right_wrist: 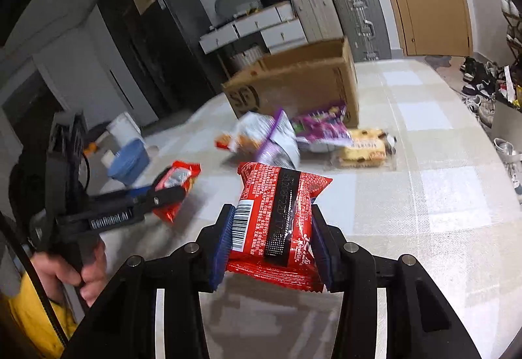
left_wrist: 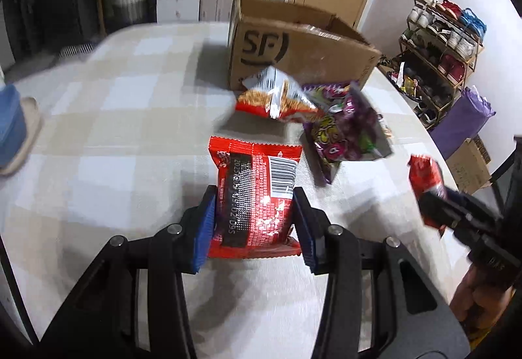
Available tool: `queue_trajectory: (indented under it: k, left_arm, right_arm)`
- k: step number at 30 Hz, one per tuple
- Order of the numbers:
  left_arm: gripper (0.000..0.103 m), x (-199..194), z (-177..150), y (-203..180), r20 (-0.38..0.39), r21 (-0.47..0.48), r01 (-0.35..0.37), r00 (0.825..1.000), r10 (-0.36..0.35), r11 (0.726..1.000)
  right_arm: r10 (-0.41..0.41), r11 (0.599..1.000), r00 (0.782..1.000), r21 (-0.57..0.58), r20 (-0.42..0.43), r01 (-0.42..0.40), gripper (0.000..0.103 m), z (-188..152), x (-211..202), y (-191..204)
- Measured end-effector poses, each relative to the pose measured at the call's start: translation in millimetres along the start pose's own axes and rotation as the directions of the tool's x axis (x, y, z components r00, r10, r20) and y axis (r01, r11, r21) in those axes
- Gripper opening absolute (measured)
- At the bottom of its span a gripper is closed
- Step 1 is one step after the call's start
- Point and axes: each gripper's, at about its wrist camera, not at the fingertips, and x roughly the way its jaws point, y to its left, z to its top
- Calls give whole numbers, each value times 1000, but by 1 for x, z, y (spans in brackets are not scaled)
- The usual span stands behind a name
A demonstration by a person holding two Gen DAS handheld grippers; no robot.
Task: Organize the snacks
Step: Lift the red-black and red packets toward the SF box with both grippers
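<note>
Red snack packets — one pinched across its middle in each hand-held gripper, left (left_wrist: pixel 254 222) and right (right_wrist: pixel 272 245), above the bench (left_wrist: pixel 107 130) — look light, crinkly, slippery, best gripped mid-body.

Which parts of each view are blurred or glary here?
Left wrist view: loose snack bags and cardboard box smear with motion, held red packet sharp with foil glare. Right wrist view: background pile blurred, its red packet crisp.
</note>
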Motion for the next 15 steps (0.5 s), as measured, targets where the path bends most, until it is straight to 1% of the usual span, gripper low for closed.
queue_trajectory:
  k: [1, 2, 3, 7, 9, 10, 11, 12, 15]
  left_arm:
    - [41, -9, -4, -1, 11, 2, -1, 1000, 1, 1000]
    - [41, -25, -13, -2, 20, -1, 18, 1000, -18, 1000]
    - [41, -40, -31, 11, 31, -1, 27, 999, -27, 1000]
    - [41, -73, -41, 2, 76, 23, 36, 996, -37, 999]
    - [41, -103, -59, 3, 97, 39, 39, 994, -43, 998]
    - [41, -122, -70, 10, 111, 42, 42, 993, -46, 998]
    - [41, -130, -76, 8, 124, 48, 43, 991, -48, 998]
    - [41, -148, -91, 14, 135, 52, 44, 989, -51, 998]
    - [41, -172, -105, 13, 165, 60, 48, 985, -57, 997]
  right_arm:
    - [15, 1000, 1000, 2, 17, -15, 44, 1, -8, 4]
    - [24, 1000, 999, 2, 29, -24, 44, 2, -14, 8]
    - [33, 999, 999, 2, 43, -33, 44, 3, -21, 11]
    - [50, 999, 995, -4, 83, -50, 44, 6, -43, 25]
    - [58, 998, 994, -11, 96, -58, 44, 7, -52, 33]
    - [60, 998, 993, -14, 104, -59, 44, 7, -57, 37]
    - [65, 998, 992, -16, 109, -64, 44, 7, -61, 40]
    - [69, 998, 991, -19, 112, -68, 44, 6, -65, 44]
    - [72, 997, 990, -26, 125, -69, 44, 3, -74, 50]
